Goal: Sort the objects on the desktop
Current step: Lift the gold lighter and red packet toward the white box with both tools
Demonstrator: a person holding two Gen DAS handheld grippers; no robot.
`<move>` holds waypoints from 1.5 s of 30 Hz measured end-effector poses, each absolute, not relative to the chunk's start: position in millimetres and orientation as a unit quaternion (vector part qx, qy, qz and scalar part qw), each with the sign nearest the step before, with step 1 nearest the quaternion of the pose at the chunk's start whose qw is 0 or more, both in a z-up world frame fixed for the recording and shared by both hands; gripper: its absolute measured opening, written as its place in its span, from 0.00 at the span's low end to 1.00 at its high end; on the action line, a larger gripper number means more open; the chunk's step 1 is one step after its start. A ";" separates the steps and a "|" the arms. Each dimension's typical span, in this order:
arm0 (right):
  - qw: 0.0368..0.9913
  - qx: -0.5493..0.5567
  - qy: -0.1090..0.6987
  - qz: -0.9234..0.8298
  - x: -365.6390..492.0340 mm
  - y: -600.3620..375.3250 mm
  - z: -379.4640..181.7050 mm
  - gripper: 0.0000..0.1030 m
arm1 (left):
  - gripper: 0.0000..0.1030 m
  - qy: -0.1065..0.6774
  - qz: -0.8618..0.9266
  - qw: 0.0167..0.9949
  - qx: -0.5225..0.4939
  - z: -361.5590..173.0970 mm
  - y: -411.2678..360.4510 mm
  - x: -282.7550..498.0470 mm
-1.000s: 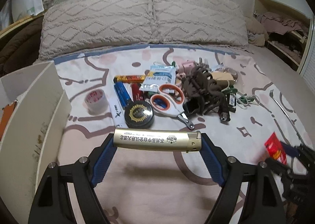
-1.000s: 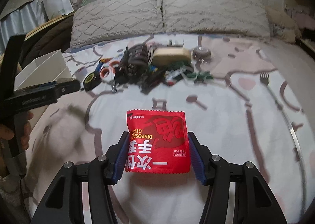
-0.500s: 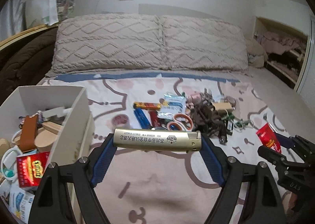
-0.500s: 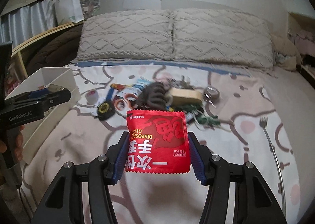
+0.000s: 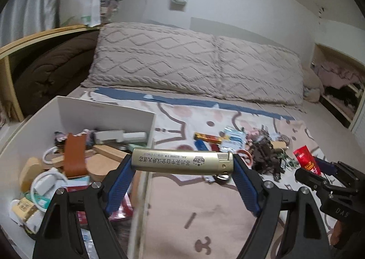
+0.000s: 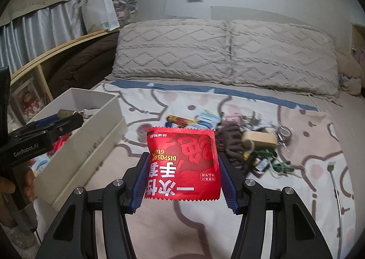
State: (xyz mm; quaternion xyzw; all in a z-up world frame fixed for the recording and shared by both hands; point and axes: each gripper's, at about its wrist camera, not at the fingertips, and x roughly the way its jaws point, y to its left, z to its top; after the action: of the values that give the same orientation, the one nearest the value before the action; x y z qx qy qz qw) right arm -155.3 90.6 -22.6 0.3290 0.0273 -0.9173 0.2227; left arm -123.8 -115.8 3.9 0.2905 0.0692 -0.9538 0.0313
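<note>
On bed (image 5: 173, 208) with patterned cover, two knitted pillows (image 5: 205, 63) at head, clutter pile (image 6: 246, 142) mid-bed. Left gripper (image 5: 182, 163) pinching gold lighter (image 5: 182, 162) crosswise by its ends, over box edge. White box (image 5: 105, 113) at left, full: brown strap, cables, packets. Right gripper (image 6: 182, 163) pinching red glove packet (image 6: 182, 163) by side edges, above cover.

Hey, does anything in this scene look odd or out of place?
Yes: a metal fork lies on the bedsheet right of the clutter pile, odd among stationery-type items. Nothing looks spilled or broken.
</note>
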 end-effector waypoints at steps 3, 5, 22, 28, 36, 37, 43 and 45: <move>0.233 0.328 0.034 -0.915 -156.2 71.3 -19.0 0.57 | 0.81 0.064 -0.956 0.065 0.277 8.5 -130.2 -116.3; 0.239 0.329 0.037 -0.913 -156.2 59.8 -17.4 0.57 | 0.81 0.063 -0.957 0.079 0.273 9.8 -137.8 -112.5; 0.301 0.340 0.067 -0.888 -162.8 -43.6 4.2 0.57 | 0.81 0.089 -0.945 0.165 0.268 8.8 -216.9 -92.0; 0.314 0.336 0.080 -0.884 -164.8 -73.6 12.4 0.57 | 0.81 0.111 -0.937 0.191 0.272 4.5 -249.5 -83.1; 0.334 0.329 0.099 -0.878 -163.3 -114.8 22.4 0.57 | 0.81 0.119 -0.926 0.214 0.287 -3.0 -275.6 -77.9; 0.335 0.329 0.102 -0.877 -162.8 -119.6 22.7 0.57 | 0.81 0.119 -0.925 0.215 0.290 -4.4 -277.8 -77.9; 0.341 0.336 0.121 -0.869 -162.1 -149.6 21.2 0.57 | 0.81 0.106 -0.919 0.217 0.310 -13.4 -285.1 -77.9; 0.345 0.341 0.126 -0.865 -162.3 -158.4 19.5 0.57 | 0.81 0.106 -0.919 0.211 0.315 -14.6 -285.9 -77.7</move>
State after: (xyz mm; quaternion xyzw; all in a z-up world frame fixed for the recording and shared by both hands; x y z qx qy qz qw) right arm -162.3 -158.4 19.5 0.3411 0.1265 -0.8654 0.3445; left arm -77.7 -285.9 -14.6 0.3147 0.1056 -0.9194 0.2108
